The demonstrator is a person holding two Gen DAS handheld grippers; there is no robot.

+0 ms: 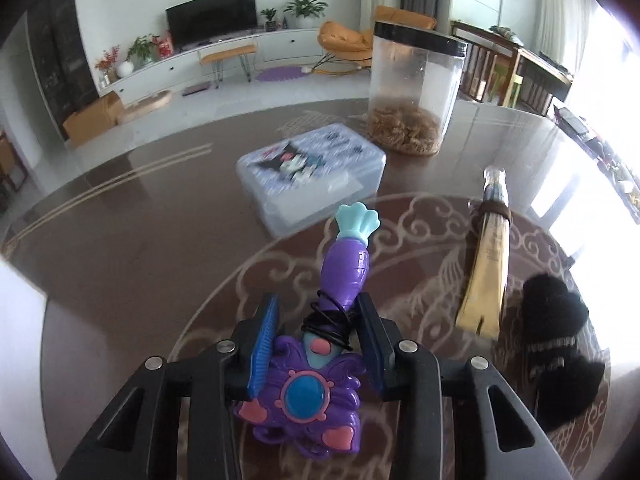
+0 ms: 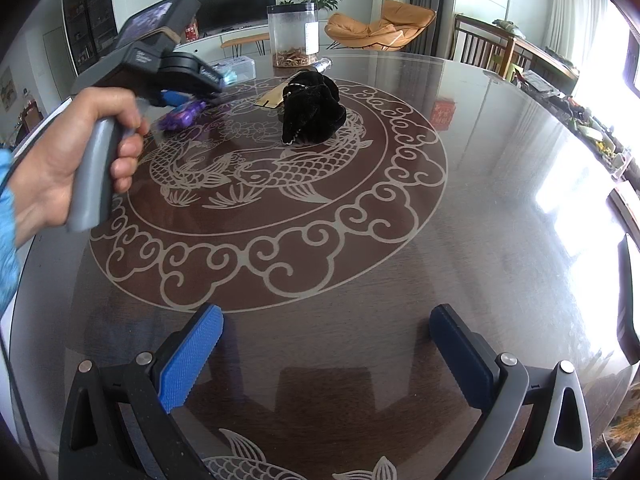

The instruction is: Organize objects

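Note:
A purple toy wand (image 1: 340, 276) with a teal tip and a black hair tie wound round its neck lies on the dark round table (image 1: 160, 264). My left gripper (image 1: 317, 308) is shut on it, its blue pads (image 1: 262, 344) pressing the sides of the toy's wide head. In the right wrist view the same toy (image 2: 182, 116) shows under that gripper, whose handle a hand (image 2: 60, 160) holds. My right gripper (image 2: 326, 316) hovers open over the table's near edge with nothing between its fingers.
A clear lidded box (image 1: 312, 176) with a cartoon picture sits beyond the toy. Behind it stands a clear jar (image 1: 412, 88) with a black lid. A beige wrapped packet (image 1: 488, 264) and a black velvet pouch (image 1: 556, 344) lie to the right.

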